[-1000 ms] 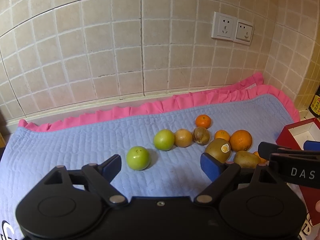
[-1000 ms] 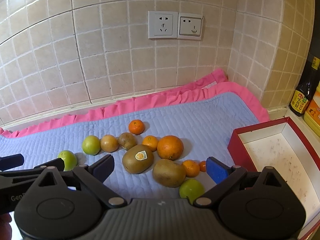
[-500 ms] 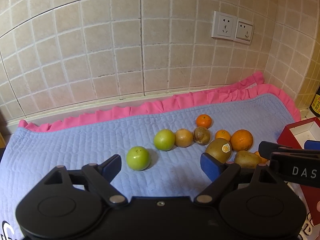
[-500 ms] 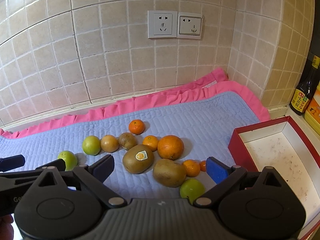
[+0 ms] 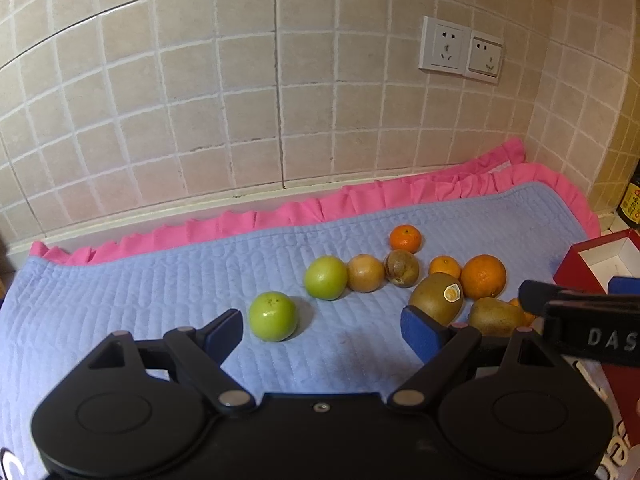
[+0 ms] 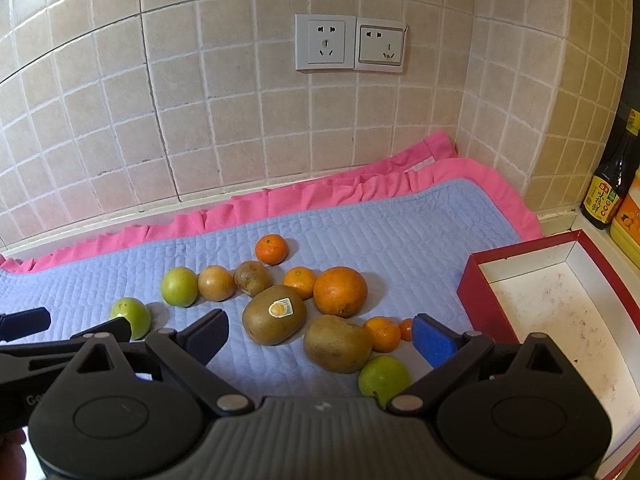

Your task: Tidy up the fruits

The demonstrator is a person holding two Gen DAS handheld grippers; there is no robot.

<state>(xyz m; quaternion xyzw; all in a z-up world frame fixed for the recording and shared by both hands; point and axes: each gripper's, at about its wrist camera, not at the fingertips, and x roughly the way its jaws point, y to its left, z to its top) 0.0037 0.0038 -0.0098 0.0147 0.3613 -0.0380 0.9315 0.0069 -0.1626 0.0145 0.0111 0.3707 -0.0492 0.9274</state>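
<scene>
Several fruits lie on a blue quilted mat. A green apple sits just ahead of my left gripper, which is open and empty. Another green fruit, brown fruits, a stickered kiwi, a second kiwi, a big orange and small tangerines cluster to the right. My right gripper is open and empty, hovering over the kiwis; a green fruit lies under its right finger. The red box stands empty at right.
A tiled wall with two sockets backs the counter. A pink ruffle edges the mat. A soy sauce bottle and an orange bottle stand beyond the box. The other gripper shows at each view's edge.
Both views shifted only slightly; the fruits have not moved and both grippers stay open.
</scene>
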